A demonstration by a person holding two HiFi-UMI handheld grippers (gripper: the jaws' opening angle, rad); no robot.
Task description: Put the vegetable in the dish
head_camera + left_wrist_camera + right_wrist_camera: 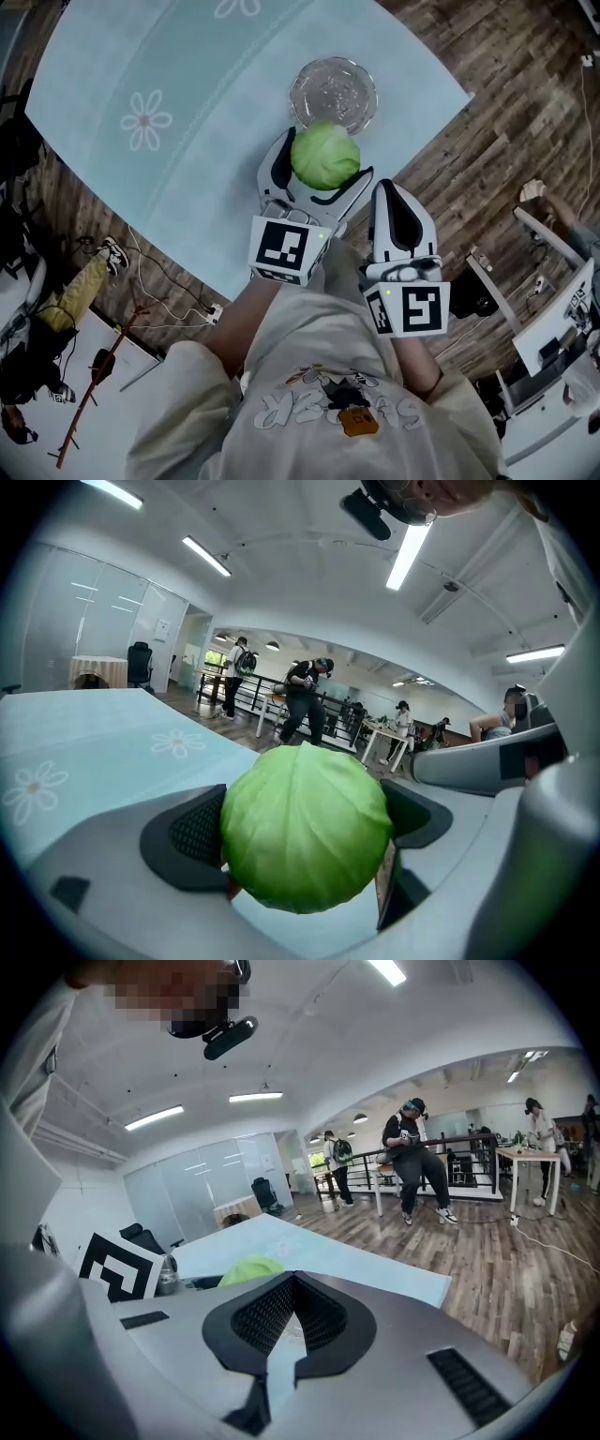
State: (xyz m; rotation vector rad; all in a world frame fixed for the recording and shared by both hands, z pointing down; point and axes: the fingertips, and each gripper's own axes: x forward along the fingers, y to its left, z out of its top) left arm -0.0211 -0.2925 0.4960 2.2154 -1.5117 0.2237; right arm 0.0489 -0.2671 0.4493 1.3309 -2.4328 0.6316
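Left gripper (322,171) has the round green cabbage (324,155) clamped between its jaws at centre frame. The clear glass dish (305,82) sits just above it, near rim touching distance ahead. Right gripper (392,192), lower right, is pinched closed on nothing.

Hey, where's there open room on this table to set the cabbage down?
The glass dish is empty. The tablecloth is bare left of the dish, around the flower print. It is crowded at the near edge, where the left tool holds the cabbage beside the right tool.
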